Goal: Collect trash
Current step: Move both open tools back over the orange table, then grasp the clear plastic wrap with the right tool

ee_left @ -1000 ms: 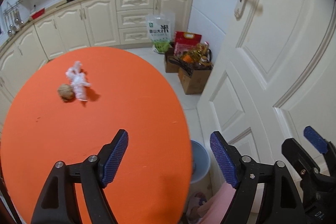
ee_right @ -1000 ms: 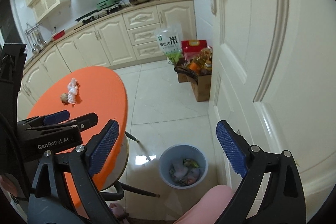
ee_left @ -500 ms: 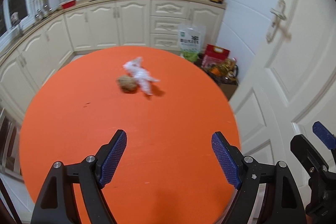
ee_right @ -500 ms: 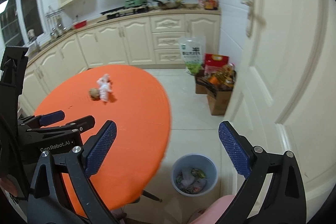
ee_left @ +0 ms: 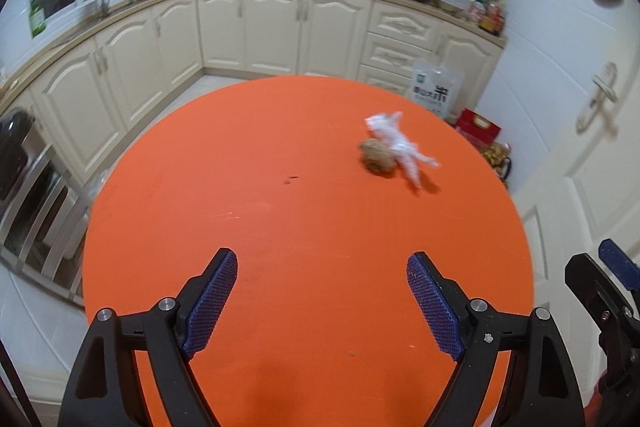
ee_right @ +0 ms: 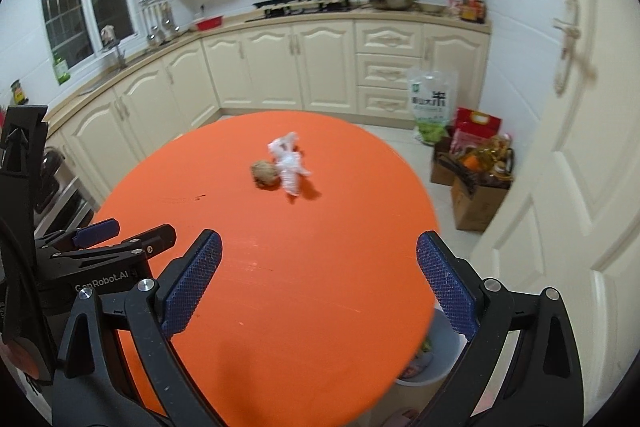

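Both tongs hang over the near edge of the orange desk point(ee_left: 280, 227): left tongs point(ee_left: 322, 303) opening, right tongs point(ee_right: 320, 279) released, both empty. The white wrapper point(ee_right: 289, 161) touches the brown ball point(ee_right: 265, 173) at the far side.

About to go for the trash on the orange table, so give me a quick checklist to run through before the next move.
1. Left claw empty, jaws opening: ok.
2. Right claw open and empty: ok.
3. White wrapper and brown ball lie side by side in plain sight on the table: ok.
4. Either claw at the trash: not ok, both well short.
5. Table between claws and trash free of other things: ok.
6. Bin visible: partly, tucked under the table edge.
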A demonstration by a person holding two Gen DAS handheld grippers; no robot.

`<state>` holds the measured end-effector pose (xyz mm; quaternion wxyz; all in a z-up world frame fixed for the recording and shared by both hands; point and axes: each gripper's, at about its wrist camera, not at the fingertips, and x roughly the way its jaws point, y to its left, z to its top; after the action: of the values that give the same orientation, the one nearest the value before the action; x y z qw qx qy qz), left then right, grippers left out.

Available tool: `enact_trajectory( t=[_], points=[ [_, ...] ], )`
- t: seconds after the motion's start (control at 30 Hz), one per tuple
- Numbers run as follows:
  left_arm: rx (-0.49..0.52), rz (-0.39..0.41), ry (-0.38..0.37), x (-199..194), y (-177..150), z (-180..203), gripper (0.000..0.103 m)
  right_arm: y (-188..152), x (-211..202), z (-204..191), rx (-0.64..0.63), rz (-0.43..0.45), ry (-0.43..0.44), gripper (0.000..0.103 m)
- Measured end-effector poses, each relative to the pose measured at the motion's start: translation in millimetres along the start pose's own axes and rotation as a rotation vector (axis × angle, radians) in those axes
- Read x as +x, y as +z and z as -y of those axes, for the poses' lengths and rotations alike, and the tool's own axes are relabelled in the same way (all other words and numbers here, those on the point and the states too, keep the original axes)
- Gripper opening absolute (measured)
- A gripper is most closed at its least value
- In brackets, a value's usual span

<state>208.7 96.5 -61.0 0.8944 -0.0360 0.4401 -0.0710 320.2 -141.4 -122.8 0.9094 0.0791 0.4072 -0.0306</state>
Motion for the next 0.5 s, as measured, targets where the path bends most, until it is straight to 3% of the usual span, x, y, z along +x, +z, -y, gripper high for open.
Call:
enact_trajectory(
  t=[0.27,0.5],
  points=[
    [-0.058,-0.045,0.009,24,23,-18,0.083,16,48,-10,0.028,-0.068,0.074,0.098],
    [-0.084,-0.088,0.005,66,60,-23,0.083,36,101,-1,0.070,-0.134,0.082,0.098]
  ],
)
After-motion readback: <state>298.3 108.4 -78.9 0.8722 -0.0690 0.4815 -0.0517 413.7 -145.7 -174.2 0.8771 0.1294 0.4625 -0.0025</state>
